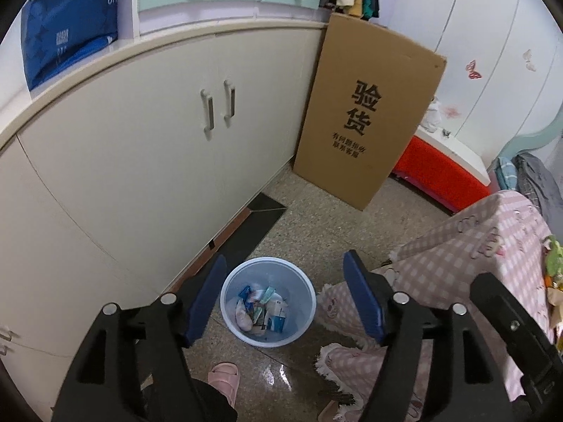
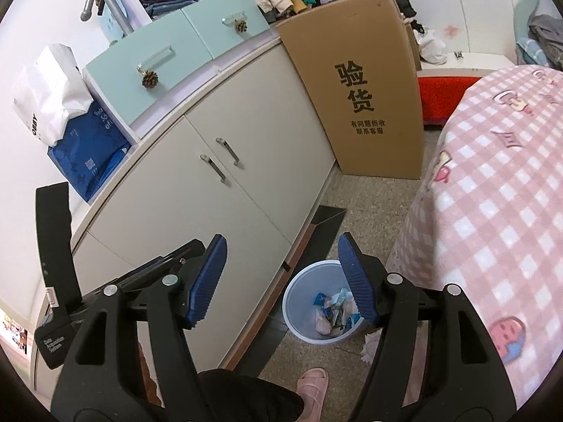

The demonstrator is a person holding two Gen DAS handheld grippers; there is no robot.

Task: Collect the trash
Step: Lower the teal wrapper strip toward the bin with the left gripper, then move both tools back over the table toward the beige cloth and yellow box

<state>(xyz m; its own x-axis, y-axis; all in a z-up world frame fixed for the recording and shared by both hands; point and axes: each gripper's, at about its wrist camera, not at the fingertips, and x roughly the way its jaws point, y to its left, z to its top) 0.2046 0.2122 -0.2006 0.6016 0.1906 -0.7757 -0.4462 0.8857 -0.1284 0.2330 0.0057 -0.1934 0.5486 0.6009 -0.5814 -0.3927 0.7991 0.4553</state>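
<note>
On the floor between the cream cabinet point(image 1: 140, 161) and the pink checked bed point(image 2: 492, 211) stood the pale blue bin point(image 1: 299, 330), with wrappers and crumpled trash point(image 1: 262, 311) already inside. Only our right wrist view showed the white bag point(image 2: 45, 95) on the cabinet top and the left gripper's black body at its left edge; only the left view showed the bed's fringed blanket edge. We held both grippers high, tilted downward. Our left gripper point(image 1: 285, 299) had its fingers wide apart, empty, framing the bin far below. Our right gripper point(image 2: 281, 285) was likewise spread and empty, its right finger point(image 2: 355, 281) overlapping the bin's rim.
</note>
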